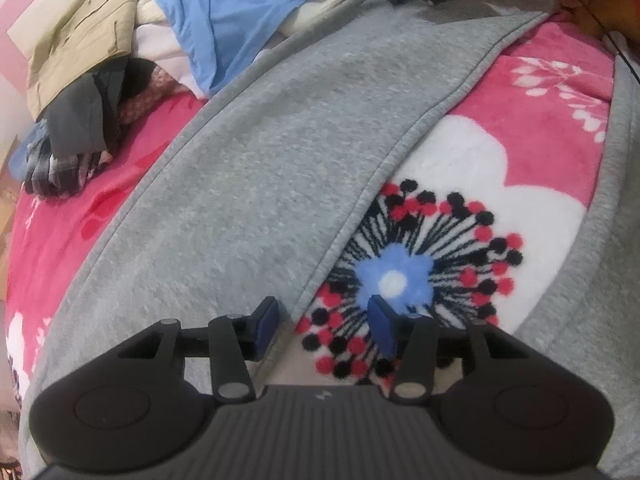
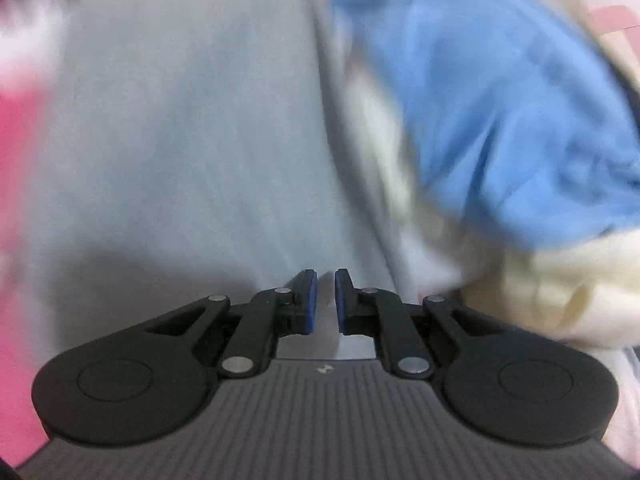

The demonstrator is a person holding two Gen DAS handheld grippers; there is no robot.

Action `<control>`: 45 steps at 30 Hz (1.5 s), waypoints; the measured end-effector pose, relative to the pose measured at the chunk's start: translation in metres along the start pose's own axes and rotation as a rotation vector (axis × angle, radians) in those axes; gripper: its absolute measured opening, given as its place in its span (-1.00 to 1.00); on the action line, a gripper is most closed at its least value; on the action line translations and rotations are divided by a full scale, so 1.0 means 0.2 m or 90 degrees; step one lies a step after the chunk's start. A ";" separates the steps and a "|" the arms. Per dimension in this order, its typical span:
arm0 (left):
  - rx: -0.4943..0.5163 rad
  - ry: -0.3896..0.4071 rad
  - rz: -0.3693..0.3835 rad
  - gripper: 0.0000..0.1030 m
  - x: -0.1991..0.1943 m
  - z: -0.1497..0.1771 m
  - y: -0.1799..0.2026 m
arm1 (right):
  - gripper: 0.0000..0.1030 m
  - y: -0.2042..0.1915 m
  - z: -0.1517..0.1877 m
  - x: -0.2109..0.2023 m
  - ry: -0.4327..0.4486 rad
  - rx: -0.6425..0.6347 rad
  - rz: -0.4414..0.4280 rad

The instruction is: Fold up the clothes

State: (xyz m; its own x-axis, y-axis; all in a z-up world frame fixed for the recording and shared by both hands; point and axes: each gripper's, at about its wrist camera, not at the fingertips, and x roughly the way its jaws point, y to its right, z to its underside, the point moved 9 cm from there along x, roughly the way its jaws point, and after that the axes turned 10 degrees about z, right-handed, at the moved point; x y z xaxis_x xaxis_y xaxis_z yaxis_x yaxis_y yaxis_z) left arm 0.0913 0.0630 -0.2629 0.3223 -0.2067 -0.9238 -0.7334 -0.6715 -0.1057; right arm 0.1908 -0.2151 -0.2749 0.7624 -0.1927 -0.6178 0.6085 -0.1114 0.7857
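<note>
1. A pink blanket (image 1: pixel 532 92) with white blooms and a dotted black, red and blue flower covered the whole bed, showing at the left and right of the left wrist view.
2. The grey garment (image 1: pixel 280 152) lay flat on that blanket, running as a wide band from the lower left to the upper right of the left wrist view; its seamed edge crossed the flower. In the right wrist view the grey garment (image 2: pixel 180 120) filled the left and centre, blurred.
3. A heap of other clothes sat at the upper left of the left wrist view, touching the grey band: a blue shirt (image 1: pixel 232 20), a tan jacket (image 1: pixel 80 28), white and cream cloth, and dark items below them.
4. The left claw (image 1: pixel 326 330) stood with its jaws apart at the bottom centre, straddling the garment's seamed edge, pads not pressing it.
5. The right claw (image 2: pixel 325 300) had its jaws nearly together, a narrow gap between the blue pads; whether cloth was pinched there could not be told.
</note>
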 end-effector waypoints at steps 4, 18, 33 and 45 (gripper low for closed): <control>-0.023 0.010 0.013 -0.01 -0.02 0.05 0.02 | -0.86 0.12 0.17 0.06 -0.077 0.018 0.076; -0.035 0.019 0.021 -0.01 -0.05 0.06 0.06 | -0.86 0.08 -0.29 -0.19 0.136 0.213 -0.099; -0.037 0.024 0.021 0.00 -0.04 0.06 0.03 | -1.00 0.33 -0.10 -0.08 0.028 0.596 -0.216; -0.028 0.031 0.021 0.02 -0.07 0.06 0.05 | -0.88 0.64 0.40 -0.20 0.006 0.743 -0.298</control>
State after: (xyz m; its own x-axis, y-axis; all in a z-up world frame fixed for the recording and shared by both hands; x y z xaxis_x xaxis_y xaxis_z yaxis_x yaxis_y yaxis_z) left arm 0.0727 0.0684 -0.2550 0.3285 -0.2629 -0.9072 -0.7176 -0.6940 -0.0588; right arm 0.2206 -0.2990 -0.1474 0.5309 0.1039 -0.8411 0.2666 -0.9625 0.0494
